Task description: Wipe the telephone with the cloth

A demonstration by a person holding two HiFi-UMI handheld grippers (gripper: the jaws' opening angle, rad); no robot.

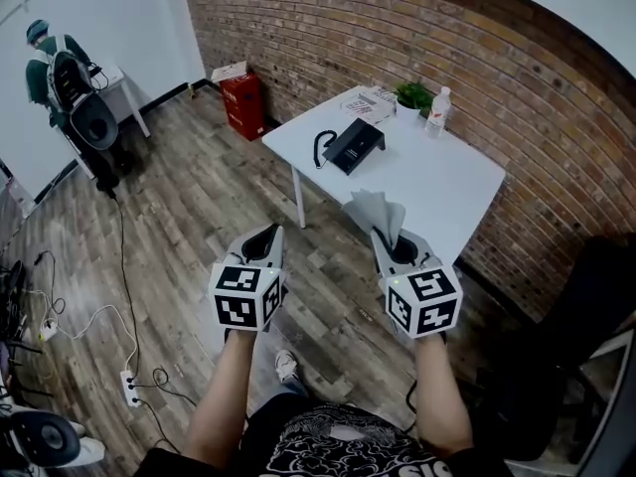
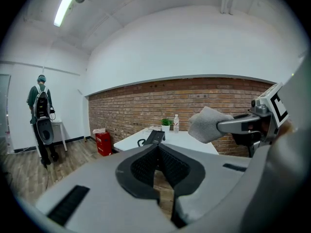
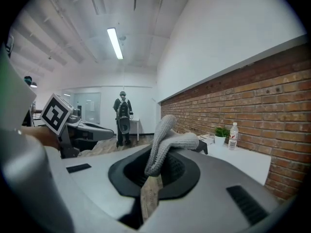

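A black telephone (image 1: 353,145) with a coiled cord lies on the white table (image 1: 447,182), well ahead of both grippers. My right gripper (image 1: 394,238) is shut on a grey cloth (image 1: 376,212), which sticks up out of its jaws in folds (image 3: 167,142). It hangs over the floor just short of the table's near edge. My left gripper (image 1: 265,240) is level with it on the left, jaws shut and holding nothing. In the left gripper view the telephone (image 2: 154,137) is small and far off, with the cloth (image 2: 206,124) at the right.
A potted plant (image 1: 413,95), a water bottle (image 1: 437,110) and papers (image 1: 368,102) stand at the table's far end by the brick wall. A red box (image 1: 241,102) sits on the floor. A person (image 1: 55,68) stands far left. Cables (image 1: 129,386) trail on the floor; a black chair (image 1: 576,346) is at right.
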